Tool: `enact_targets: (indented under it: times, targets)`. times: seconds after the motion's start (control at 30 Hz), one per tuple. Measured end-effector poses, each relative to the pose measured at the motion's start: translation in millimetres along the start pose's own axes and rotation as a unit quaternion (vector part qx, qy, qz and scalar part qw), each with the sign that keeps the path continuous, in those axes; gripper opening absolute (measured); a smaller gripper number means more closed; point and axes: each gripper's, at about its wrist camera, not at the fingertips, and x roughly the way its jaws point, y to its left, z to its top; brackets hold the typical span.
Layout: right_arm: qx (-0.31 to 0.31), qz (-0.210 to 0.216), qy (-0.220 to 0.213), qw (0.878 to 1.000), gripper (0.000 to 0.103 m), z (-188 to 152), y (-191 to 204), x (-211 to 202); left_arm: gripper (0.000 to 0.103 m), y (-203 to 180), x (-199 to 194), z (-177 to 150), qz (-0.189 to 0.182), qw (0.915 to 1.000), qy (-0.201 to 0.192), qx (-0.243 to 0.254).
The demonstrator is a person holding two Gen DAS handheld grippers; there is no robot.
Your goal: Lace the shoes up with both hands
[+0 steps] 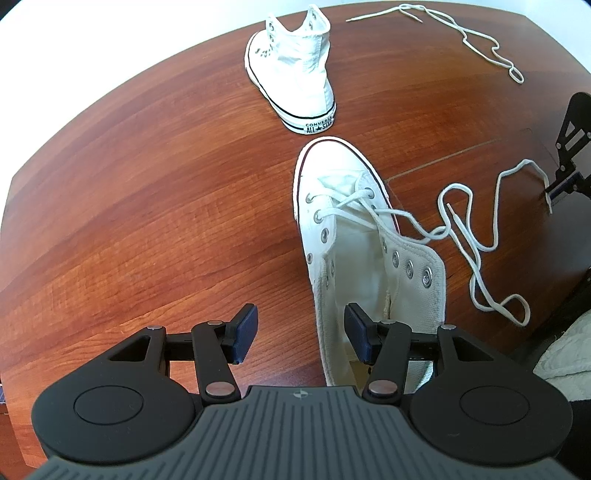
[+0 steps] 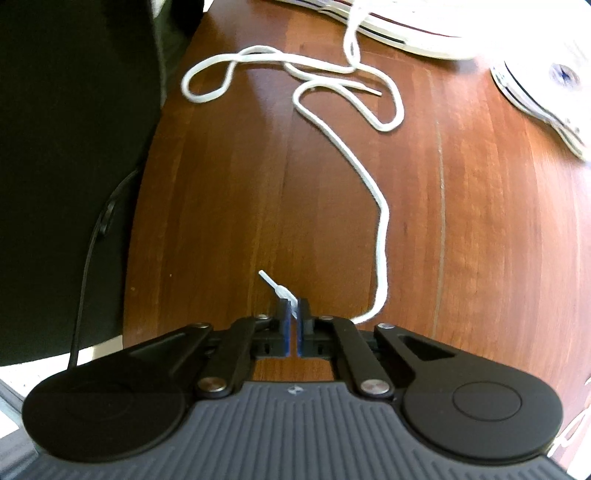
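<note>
The tip of the white lace point(image 2: 286, 295) is pinched between the closed pads of the right hand-held gripper point(image 2: 294, 312), while the left hand-held gripper point(image 1: 301, 334) is held wide open and empty above the heel of the near shoe point(image 1: 354, 236), probably without touching it, on the bench point(image 1: 147, 206).

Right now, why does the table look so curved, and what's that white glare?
Left wrist view: the fisheye lens bows the table edges. Right wrist view: the shoes at top are overexposed and blurred, while the lace nearer the lens stays sharper.
</note>
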Motion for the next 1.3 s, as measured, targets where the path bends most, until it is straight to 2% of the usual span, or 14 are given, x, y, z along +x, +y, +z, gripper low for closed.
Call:
enact_targets:
  times: [0.23, 0.37, 0.53, 0.63, 0.97, 1.3]
  targets:
    - [0.081, -0.005, -0.015, 0.997, 0.000, 7.1, -24.0, -3.4, 0.055, 2.9, -1.2, -0.2, -0.001, 1.0000, -0.004, 0.001]
    - [0.130, -0.007, -0.043, 0.991, 0.000, 0.5, -47.1, -8.8, 0.055, 5.3, -1.1, -1.1, -0.004, 1.0000, -0.007, 0.000]
    - [0.172, -0.011, -0.073, 0.982, 0.000, -2.4, -40.5, -13.5, 0.055, 9.4, -3.5, -1.2, -0.019, 0.9998, -0.011, -0.002]
    - [0.187, -0.016, -0.093, 0.978, 0.000, 16.5, -19.5, -20.6, 0.055, 12.1, -5.3, -0.8, -0.028, 0.9995, -0.016, -0.005]
    - [0.238, -0.043, -0.151, 0.958, 0.000, 60.6, -17.9, -33.4, 0.055, 19.1, -8.0, 4.5, -0.042, 0.9986, -0.031, 0.002]
    - [0.278, -0.088, -0.169, 0.941, 0.000, 108.4, -19.3, -42.0, 0.055, 17.6, -2.7, 13.9, -0.057, 0.9973, -0.036, 0.029]
